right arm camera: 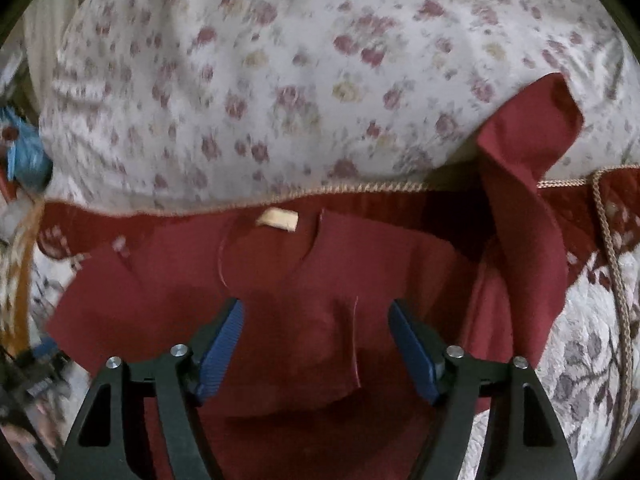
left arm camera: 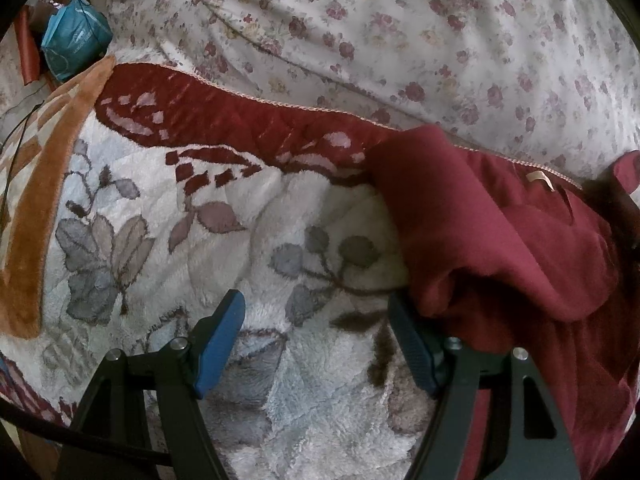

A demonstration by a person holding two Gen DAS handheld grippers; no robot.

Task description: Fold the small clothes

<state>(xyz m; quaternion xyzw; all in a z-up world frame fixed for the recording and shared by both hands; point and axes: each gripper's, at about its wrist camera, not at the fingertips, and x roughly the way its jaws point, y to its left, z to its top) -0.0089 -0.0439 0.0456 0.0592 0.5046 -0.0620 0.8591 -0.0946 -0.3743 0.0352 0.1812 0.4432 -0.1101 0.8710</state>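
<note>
Left wrist view: the left claw (left arm camera: 316, 336) is spread wide and grasps nothing, over a fleecy floral blanket (left arm camera: 168, 240). The maroon garment (left arm camera: 500, 240) lies at the right of the frame, its rumpled edge touching the right blue pad (left arm camera: 412, 348). A flowered sheet (left arm camera: 400, 32) fills the top.

Right wrist view: the right claw (right arm camera: 316, 340) is likewise released, over the maroon garment (right arm camera: 288, 280) in the lower middle. A sleeve (right arm camera: 524, 152) rises at upper right, and a pale label (right arm camera: 277, 219) sits near the collar.

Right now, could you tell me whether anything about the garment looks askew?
Yes: the maroon garment lies bunched, and one sleeve is flung up onto the floral pillow, off the blanket.
</note>
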